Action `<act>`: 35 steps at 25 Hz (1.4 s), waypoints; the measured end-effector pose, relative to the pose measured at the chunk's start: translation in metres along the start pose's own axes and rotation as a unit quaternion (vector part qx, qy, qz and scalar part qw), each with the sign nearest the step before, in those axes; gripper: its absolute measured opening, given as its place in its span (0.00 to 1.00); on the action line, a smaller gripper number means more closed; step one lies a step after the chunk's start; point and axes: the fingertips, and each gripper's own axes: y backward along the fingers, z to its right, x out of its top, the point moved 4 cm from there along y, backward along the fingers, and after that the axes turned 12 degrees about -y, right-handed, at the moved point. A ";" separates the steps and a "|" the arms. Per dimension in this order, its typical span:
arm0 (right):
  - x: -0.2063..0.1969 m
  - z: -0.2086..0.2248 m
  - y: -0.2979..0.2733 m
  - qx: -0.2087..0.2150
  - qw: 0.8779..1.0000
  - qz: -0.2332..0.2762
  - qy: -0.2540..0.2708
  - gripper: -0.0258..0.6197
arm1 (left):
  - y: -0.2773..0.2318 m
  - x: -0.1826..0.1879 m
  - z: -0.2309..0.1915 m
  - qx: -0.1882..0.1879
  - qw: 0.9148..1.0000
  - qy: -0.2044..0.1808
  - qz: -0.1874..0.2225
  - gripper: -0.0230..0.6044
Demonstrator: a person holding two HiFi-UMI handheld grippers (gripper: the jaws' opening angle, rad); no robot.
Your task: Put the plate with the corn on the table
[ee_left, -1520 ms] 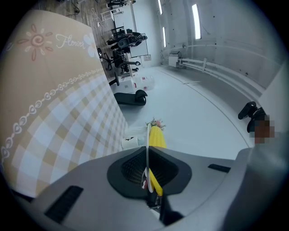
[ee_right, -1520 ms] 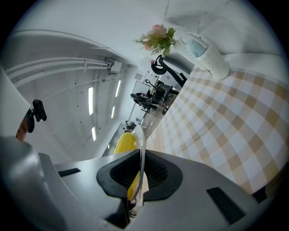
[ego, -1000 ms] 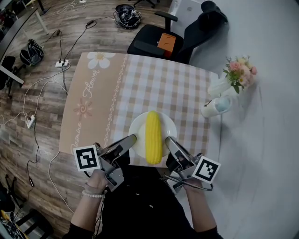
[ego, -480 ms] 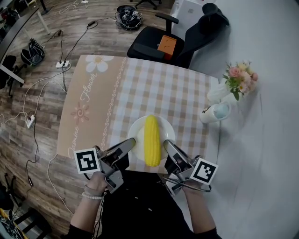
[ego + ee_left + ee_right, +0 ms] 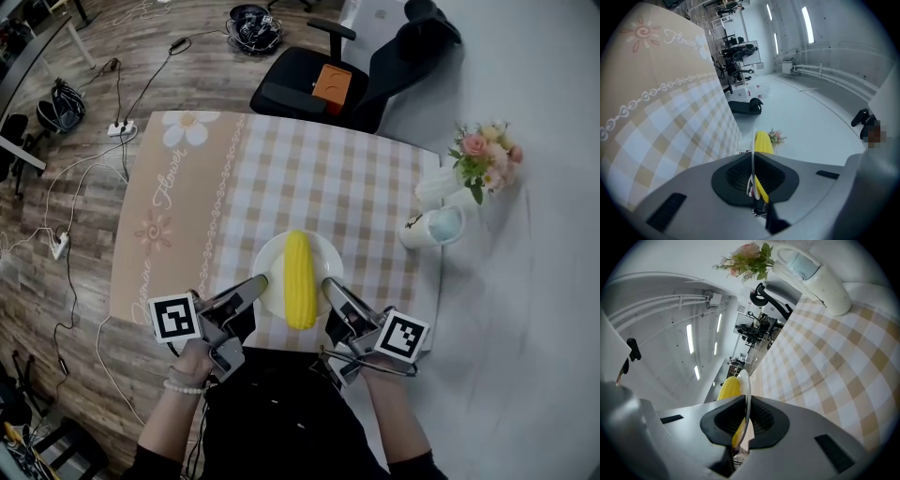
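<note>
Floor (image 5: 56, 187): wood planks across the left and top of the head view, with cables and power strips (image 5: 120, 128) lying on it.
Tabletop (image 5: 366, 187): centre frame, under a checked cloth with a tan flower-print band down its left side.
Chair (image 5: 319, 84): black office chair at top centre, just past the far edge of the tabletop, with an orange box (image 5: 331, 84) on its seat.
Person: dark clothing at bottom centre, one hand on each gripper, bead bracelet (image 5: 183, 387) on the left-side wrist.
Plate (image 5: 267, 270): white and round, lower centre, over the near edge of the tabletop. Can't tell from any view whether it sits on the cloth or hangs just above it.
Corn (image 5: 298, 279): a yellow cob lying lengthwise down the middle of the plate, its near end sticking out past the plate's rim toward the person.
Left gripper (image 5: 261, 283): comes in from lower left. In its own view the jaws pinch the plate's rim, the plate edge-on between the pads with the corn just behind.
Right gripper (image 5: 328, 285): comes in from lower right, mirror of the left. In its own view the jaws are likewise clamped on the opposite rim, with the corn on the far side.
Marker cubes: one on each gripper, at lower left (image 5: 175, 319) and lower right (image 5: 400, 337).
Right edge of the tabletop: white vase (image 5: 439, 186) with pink flowers (image 5: 485, 155), and a white cup (image 5: 429, 228) just in front of it, both well apart from the plate.
</note>
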 end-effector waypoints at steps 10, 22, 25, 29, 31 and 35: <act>0.008 0.027 -0.023 -0.012 1.000 -0.002 -0.013 0.12 | -0.011 0.008 -0.035 0.009 1.000 0.011 -0.010 0.07; 0.021 0.074 -0.038 -0.060 0.996 0.013 -0.065 0.11 | -0.034 0.011 -0.075 0.023 0.999 0.039 -0.013 0.07; 0.023 0.081 -0.044 -0.061 0.996 0.011 -0.068 0.11 | -0.038 0.013 -0.083 0.021 0.999 0.039 -0.016 0.07; 0.027 0.091 -0.050 -0.068 0.995 0.010 -0.068 0.12 | -0.043 0.015 -0.095 0.023 0.999 0.042 -0.018 0.07; 0.029 0.096 -0.053 -0.079 0.994 0.010 -0.071 0.12 | -0.046 0.016 -0.102 0.027 0.999 0.042 -0.018 0.07; 0.032 0.108 -0.059 -0.092 0.993 0.007 -0.070 0.12 | -0.052 0.017 -0.113 0.039 0.998 0.048 -0.022 0.07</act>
